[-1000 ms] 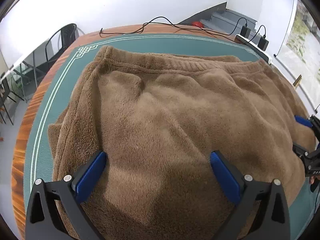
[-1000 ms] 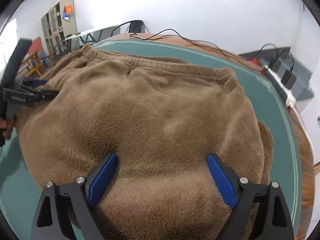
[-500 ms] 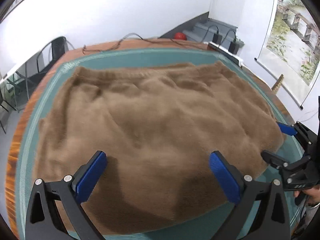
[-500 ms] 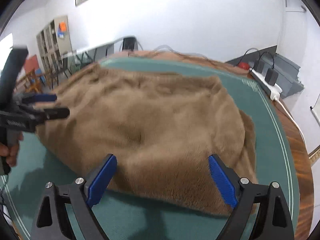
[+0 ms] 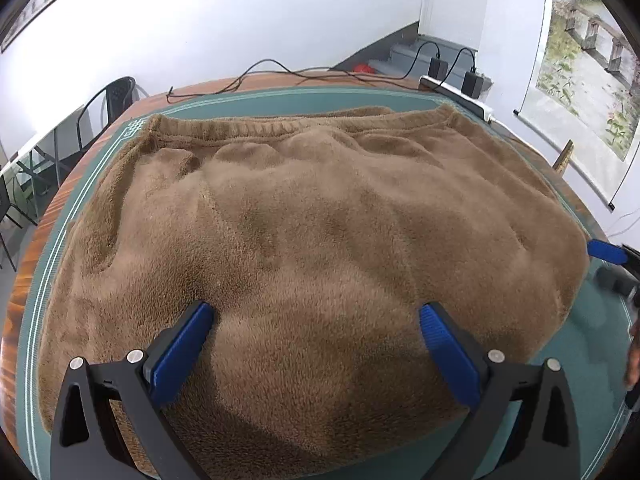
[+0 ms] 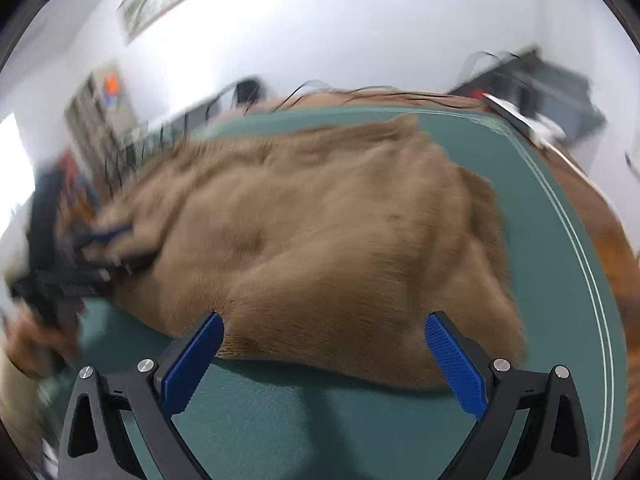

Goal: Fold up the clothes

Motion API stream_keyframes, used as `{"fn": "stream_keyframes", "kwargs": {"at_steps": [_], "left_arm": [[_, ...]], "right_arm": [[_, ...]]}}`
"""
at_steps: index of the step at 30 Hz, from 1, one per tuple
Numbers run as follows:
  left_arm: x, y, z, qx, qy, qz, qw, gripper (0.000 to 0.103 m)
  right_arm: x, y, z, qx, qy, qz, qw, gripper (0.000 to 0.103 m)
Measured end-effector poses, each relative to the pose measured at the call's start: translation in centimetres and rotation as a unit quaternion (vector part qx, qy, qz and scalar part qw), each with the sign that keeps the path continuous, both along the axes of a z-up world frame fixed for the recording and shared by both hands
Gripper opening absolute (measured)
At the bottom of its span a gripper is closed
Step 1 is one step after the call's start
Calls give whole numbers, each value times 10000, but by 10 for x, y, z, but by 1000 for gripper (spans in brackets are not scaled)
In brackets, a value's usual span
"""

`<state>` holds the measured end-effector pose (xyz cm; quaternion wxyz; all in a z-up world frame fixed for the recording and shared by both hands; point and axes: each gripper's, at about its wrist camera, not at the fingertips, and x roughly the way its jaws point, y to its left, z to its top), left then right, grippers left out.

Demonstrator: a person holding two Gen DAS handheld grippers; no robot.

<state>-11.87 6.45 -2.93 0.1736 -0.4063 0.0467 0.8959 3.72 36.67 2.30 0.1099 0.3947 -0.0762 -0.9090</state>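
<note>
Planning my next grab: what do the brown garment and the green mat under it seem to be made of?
Brown garment: looks like thick plush fleece, matte, with fuzzy pile all over and a ribbed knit band along its far edge.
Green mat: seems a flat, low-sheen sheet with a fine pebbled grain, perhaps felt or leatherette; it has pale printed border lines.

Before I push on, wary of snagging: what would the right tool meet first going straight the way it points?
Most likely the near edge of the brown fleece garment, right ahead of the opening right tool; nothing lies between its blue pads. Blur leaves depth unsure.
</note>
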Motion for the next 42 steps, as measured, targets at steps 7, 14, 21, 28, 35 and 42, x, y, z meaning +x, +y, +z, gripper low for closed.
{"fn": "stream_keyframes", "kwargs": {"at_steps": [7,14,21,28,35,42], "left_arm": [[3,-1,-1,52,117,21,9999,103],[5,-5,-1,169,122,-15,9998,103],[5,-9,0,348,114,-47,9993,103],[8,-11,1,469,142,-33,9988,103],[8,-15,2,611,129,-38,9980,103],[8,-13,2,509,140,-20,9986,103]], "right_arm": [[13,91,-16,-1500,-531,-1310,9785,102],[4,83,-28,-2135,-755,-1250,9660,102],[-11,72,-29,-2193,-709,-1542,9608,102],[-41,57,-33,-2412,-502,-1708,9540,102],[-55,49,-37,-2765,-121,-2023,9394,102],[-48,34,-36,-2600,107,-2219,9397,100]]}}
